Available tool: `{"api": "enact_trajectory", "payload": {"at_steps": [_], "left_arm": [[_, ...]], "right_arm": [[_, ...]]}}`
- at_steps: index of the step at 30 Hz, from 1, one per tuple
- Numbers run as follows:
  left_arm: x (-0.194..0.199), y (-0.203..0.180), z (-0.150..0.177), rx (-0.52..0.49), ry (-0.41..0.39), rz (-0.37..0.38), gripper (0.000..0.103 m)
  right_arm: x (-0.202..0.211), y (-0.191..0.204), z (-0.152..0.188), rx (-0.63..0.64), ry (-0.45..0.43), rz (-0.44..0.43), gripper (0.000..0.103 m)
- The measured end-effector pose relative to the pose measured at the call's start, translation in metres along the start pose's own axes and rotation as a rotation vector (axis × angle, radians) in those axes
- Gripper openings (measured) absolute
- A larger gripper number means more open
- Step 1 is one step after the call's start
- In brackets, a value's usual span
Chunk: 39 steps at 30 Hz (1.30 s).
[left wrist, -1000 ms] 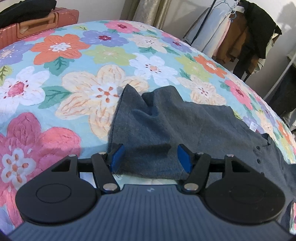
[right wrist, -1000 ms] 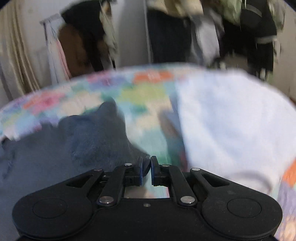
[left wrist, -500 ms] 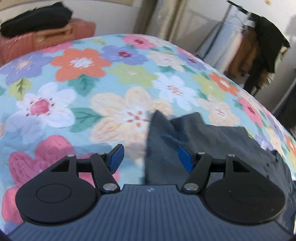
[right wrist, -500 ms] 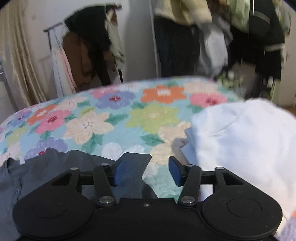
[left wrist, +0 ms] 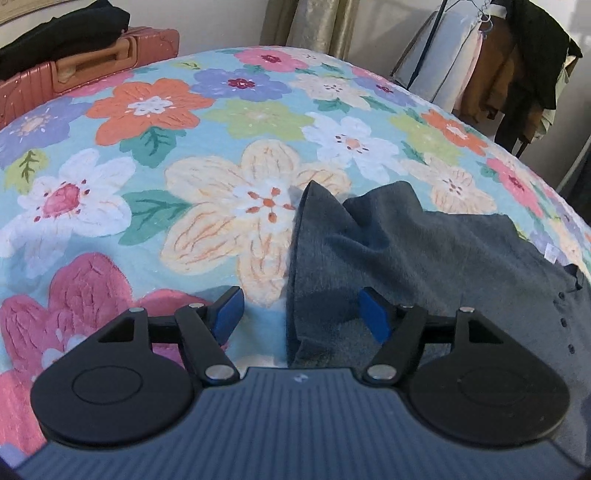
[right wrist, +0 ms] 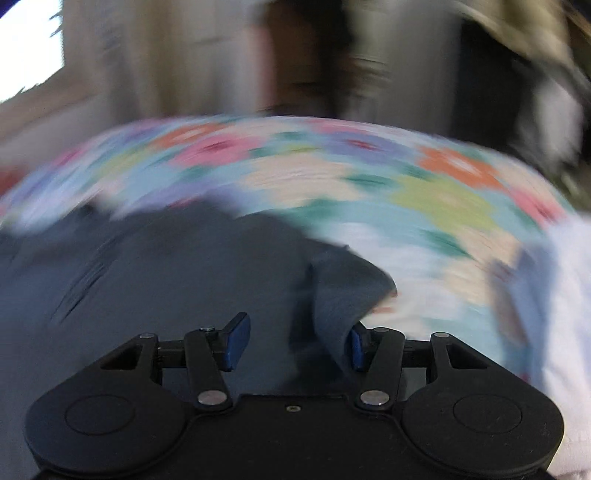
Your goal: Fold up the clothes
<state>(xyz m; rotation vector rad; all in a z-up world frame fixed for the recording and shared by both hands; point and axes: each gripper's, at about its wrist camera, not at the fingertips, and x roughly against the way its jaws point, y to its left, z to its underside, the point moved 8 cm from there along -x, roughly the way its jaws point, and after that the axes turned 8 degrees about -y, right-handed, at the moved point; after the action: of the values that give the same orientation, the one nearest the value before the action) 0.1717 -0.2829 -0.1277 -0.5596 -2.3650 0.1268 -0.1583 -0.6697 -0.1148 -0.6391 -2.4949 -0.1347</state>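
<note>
One grey shirt (left wrist: 424, 266) lies spread on the flowered bedspread (left wrist: 177, 155), its near corner bunched into a soft peak and a row of small dark buttons (left wrist: 565, 323) showing toward the right of the left wrist view. A little white tag (left wrist: 551, 253) sits at its far edge. The left gripper (left wrist: 301, 314) hangs low over the shirt's left edge with its jaws spread wide, one blue pad (left wrist: 229, 308) above bare bedspread, the other over grey cloth, gripping nothing. The right gripper (right wrist: 293, 345) is also wide apart; its view is badly smeared, but a raised fold of the grey shirt (right wrist: 343, 295) stands just in front of its right pad (right wrist: 357, 349), and I cannot tell whether they touch. A pale white garment (right wrist: 569, 314) lies off to that side. Beyond the bed stand a pink suitcase (left wrist: 92, 70) with something black (left wrist: 62, 33) on top, beige curtains (left wrist: 317, 26), and a rack of hanging clothes (left wrist: 509, 62).
</note>
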Motion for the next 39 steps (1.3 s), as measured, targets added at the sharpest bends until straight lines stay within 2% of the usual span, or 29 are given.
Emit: {"api": "enact_trajectory", "payload": {"at_steps": [2,4,5,9,13,15,16,18,20,21,22,23,24,27,30,33,35,39], "left_arm": [[0.001,-0.001,0.000,-0.005,0.000,-0.001,0.069],[0.001,0.000,0.000,-0.003,0.003,0.002,0.069],[0.002,0.000,0.001,-0.001,0.005,0.003,0.069],[0.002,0.001,0.000,0.008,0.011,0.007,0.069],[0.002,0.000,0.000,0.004,0.020,0.008,0.069],[0.002,-0.001,0.001,0.005,0.021,0.011,0.069],[0.002,-0.001,0.001,0.005,0.022,0.012,0.069],[0.001,-0.002,0.001,0.003,0.022,0.014,0.069],[0.001,-0.003,0.002,-0.002,0.023,0.013,0.070],[0.001,-0.003,0.002,-0.004,0.023,0.013,0.070],[0.001,-0.004,0.002,-0.005,0.024,0.012,0.070],[0.001,-0.004,0.002,-0.006,0.024,0.011,0.070],[0.001,-0.004,0.002,-0.005,0.025,0.012,0.070],[0.001,-0.005,0.002,-0.001,0.028,0.013,0.070],[0.002,-0.005,0.002,0.006,0.033,0.017,0.070],[0.002,-0.004,0.002,0.010,0.038,0.020,0.070],[0.003,-0.004,0.002,0.006,0.041,0.021,0.070],[0.004,-0.006,0.003,0.006,0.047,0.026,0.070]], "right_arm": [[0.013,0.017,-0.001,0.074,-0.035,-0.061,0.058],[0.022,0.023,-0.004,0.105,-0.063,-0.094,0.058],[0.026,0.017,-0.006,0.082,-0.075,-0.085,0.058],[0.029,-0.042,-0.014,-0.174,-0.100,-0.004,0.059],[0.014,-0.103,0.005,-0.510,-0.020,0.038,0.060],[0.003,-0.117,0.023,-0.672,0.057,0.009,0.060],[0.001,-0.118,0.028,-0.740,0.061,-0.026,0.060],[0.000,-0.111,0.033,-0.783,0.049,-0.086,0.060],[0.002,-0.093,0.030,-0.718,0.044,-0.154,0.059],[0.003,-0.083,0.027,-0.651,0.050,-0.175,0.048],[0.005,-0.071,0.024,-0.562,0.061,-0.189,0.024],[0.005,-0.060,0.022,-0.473,0.074,-0.192,0.012],[0.007,-0.051,0.019,-0.373,0.075,-0.168,0.012],[0.020,-0.034,0.008,-0.088,0.026,0.001,0.010],[0.038,-0.030,-0.001,0.054,-0.034,0.133,0.009],[0.048,-0.033,-0.004,0.079,-0.052,0.198,0.009],[0.048,-0.041,0.000,0.042,-0.011,0.220,0.010],[0.052,-0.075,0.005,-0.077,0.006,0.317,0.009]]}}
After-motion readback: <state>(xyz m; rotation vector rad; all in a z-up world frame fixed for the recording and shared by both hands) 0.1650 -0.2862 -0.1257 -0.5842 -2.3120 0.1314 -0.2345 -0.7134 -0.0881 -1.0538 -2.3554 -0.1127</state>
